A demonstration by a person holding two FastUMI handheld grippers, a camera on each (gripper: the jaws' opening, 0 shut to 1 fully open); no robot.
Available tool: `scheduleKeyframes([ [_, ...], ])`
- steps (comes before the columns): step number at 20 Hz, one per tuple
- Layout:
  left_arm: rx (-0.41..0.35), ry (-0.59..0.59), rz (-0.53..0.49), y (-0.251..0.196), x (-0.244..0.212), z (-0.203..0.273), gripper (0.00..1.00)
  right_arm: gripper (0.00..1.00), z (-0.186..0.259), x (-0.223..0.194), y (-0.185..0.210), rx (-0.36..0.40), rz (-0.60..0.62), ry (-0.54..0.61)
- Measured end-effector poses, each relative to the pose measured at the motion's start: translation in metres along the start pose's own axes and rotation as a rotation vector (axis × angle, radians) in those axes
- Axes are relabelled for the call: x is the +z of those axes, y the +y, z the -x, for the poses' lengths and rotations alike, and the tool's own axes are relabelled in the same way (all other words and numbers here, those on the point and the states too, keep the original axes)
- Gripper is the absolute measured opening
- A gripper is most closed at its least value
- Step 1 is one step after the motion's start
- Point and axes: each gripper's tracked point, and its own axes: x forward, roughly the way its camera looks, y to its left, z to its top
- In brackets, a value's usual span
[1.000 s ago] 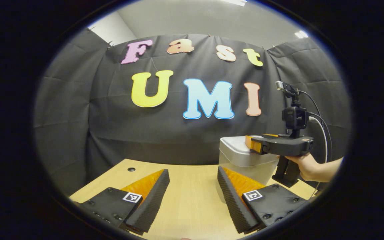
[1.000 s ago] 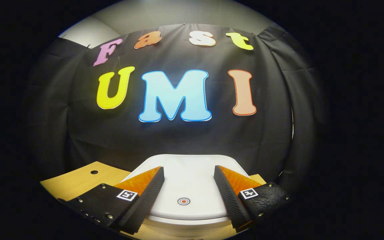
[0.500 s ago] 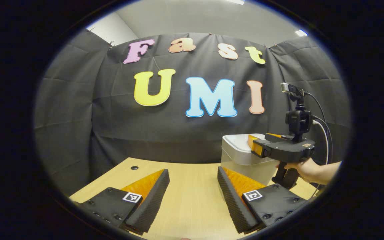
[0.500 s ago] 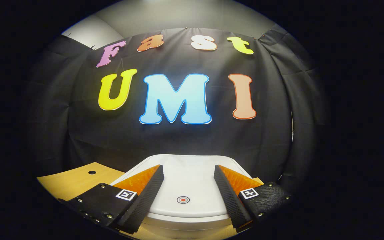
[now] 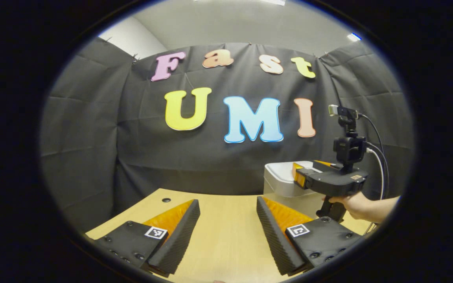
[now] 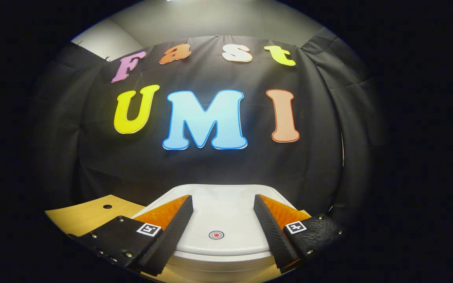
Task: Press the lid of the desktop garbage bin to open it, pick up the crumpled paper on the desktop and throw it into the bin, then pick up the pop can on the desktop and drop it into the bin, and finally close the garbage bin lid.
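A white desktop bin [image 5: 285, 184] stands at the right rear of the wooden table, its lid down. In the right gripper view the flat lid [image 6: 220, 208] carries a small red ring mark [image 6: 216, 235] near its front edge. My right gripper [image 6: 222, 198] hovers just over the lid, open, its fingers on either side of the mark. From the left gripper view that same right gripper [image 5: 299, 174] reaches over the bin top, held by a hand [image 5: 358, 206]. My left gripper [image 5: 227, 202] is open over bare table, left of the bin.
The wooden table [image 5: 226, 232] has a small round hole [image 5: 166, 200] near its back left edge. Black cloth closes the booth right behind the bin. A cable [image 5: 378, 157] hangs from the right gripper's camera mast.
The right gripper has sunk a little toward the lid. The left gripper view has drifted slightly, so the bin sits a bit farther right and lower in it.
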Motion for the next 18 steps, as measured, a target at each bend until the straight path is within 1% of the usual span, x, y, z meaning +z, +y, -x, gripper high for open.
scheduleKeyframes([
  [2, 0.025, 0.003, 0.016, 0.001, 0.000, 0.012, 0.95, 0.98, 0.000, -0.001, 0.001, 0.006, 0.003, 0.017],
  [4, 0.059, 0.004, 0.024, 0.004, 0.000, 0.026, 0.95, 0.98, 0.005, -0.001, 0.000, 0.023, -0.001, 0.065],
  [7, 0.118, -0.015, -0.014, 0.010, 0.008, 0.043, 0.96, 0.98, 0.022, 0.001, -0.002, 0.053, -0.014, 0.121],
  [9, 0.138, -0.019, -0.032, 0.010, 0.007, 0.047, 0.95, 0.98, 0.040, 0.005, -0.005, 0.062, -0.027, 0.131],
  [12, 0.132, -0.028, -0.027, 0.002, 0.010, 0.046, 0.96, 0.98, 0.072, 0.019, -0.005, 0.084, -0.045, 0.099],
  [18, 0.078, -0.046, -0.005, -0.010, 0.013, 0.028, 0.96, 0.98, 0.141, 0.036, -0.006, 0.099, 0.037, 0.060],
])
